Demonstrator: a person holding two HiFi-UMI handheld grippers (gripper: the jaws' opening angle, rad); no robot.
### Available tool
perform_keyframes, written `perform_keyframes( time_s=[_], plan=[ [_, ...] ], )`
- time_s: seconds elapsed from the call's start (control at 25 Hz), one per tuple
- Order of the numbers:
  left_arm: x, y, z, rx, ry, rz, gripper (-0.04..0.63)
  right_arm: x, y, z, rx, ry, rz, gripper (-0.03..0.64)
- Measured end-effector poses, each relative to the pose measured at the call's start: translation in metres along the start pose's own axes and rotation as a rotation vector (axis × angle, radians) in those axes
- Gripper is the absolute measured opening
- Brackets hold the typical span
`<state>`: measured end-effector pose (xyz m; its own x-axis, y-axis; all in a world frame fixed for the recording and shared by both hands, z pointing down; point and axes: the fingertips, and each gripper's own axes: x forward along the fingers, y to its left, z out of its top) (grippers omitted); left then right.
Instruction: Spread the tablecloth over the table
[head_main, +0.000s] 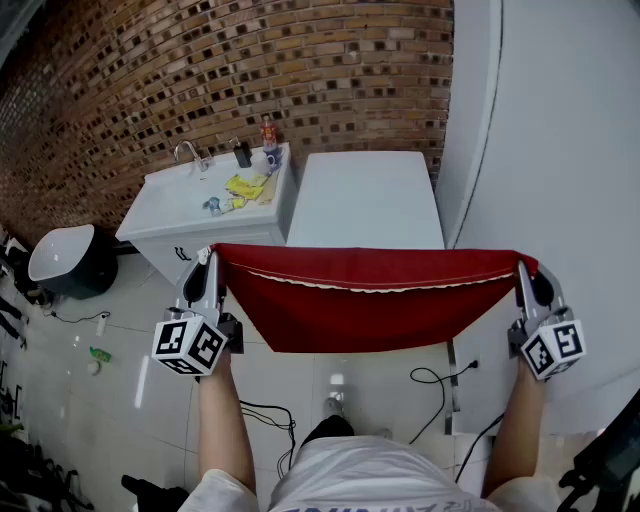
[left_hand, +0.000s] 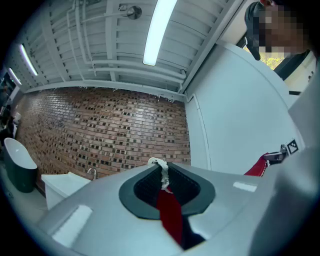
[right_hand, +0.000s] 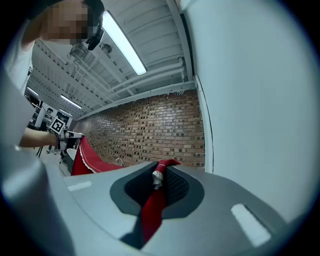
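Note:
A red tablecloth (head_main: 365, 295) with a white lace edge hangs stretched in the air between my two grippers, in front of a white table (head_main: 365, 200). My left gripper (head_main: 210, 258) is shut on the cloth's left corner; in the left gripper view the red fabric (left_hand: 169, 210) and its white trim run between the closed jaws. The right gripper (head_main: 526, 268) is shut on the right corner, and in the right gripper view a red fold (right_hand: 156, 197) is pinched in its jaws. The cloth sags in the middle and covers the table's near end from view.
A white sink cabinet (head_main: 190, 205) with a tap, bottles and yellow items stands left of the table. Behind both runs a brick wall (head_main: 250, 70); a white wall (head_main: 560, 150) is at the right. A dark stool with a white basin (head_main: 65, 258) and cables (head_main: 440, 385) are on the tiled floor.

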<state>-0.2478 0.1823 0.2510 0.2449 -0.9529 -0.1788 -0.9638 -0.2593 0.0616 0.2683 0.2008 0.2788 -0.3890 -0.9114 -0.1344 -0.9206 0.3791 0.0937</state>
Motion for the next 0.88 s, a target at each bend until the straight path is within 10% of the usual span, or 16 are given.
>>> perform_keyframes(
  time_s=[0.88],
  plan=[
    [0.221, 0.082, -0.096, -0.024, 0.092, -0.093, 0.038, 0.199, -0.076, -0.089, 0.057, 0.108, -0.122, 0.025]
  ],
)
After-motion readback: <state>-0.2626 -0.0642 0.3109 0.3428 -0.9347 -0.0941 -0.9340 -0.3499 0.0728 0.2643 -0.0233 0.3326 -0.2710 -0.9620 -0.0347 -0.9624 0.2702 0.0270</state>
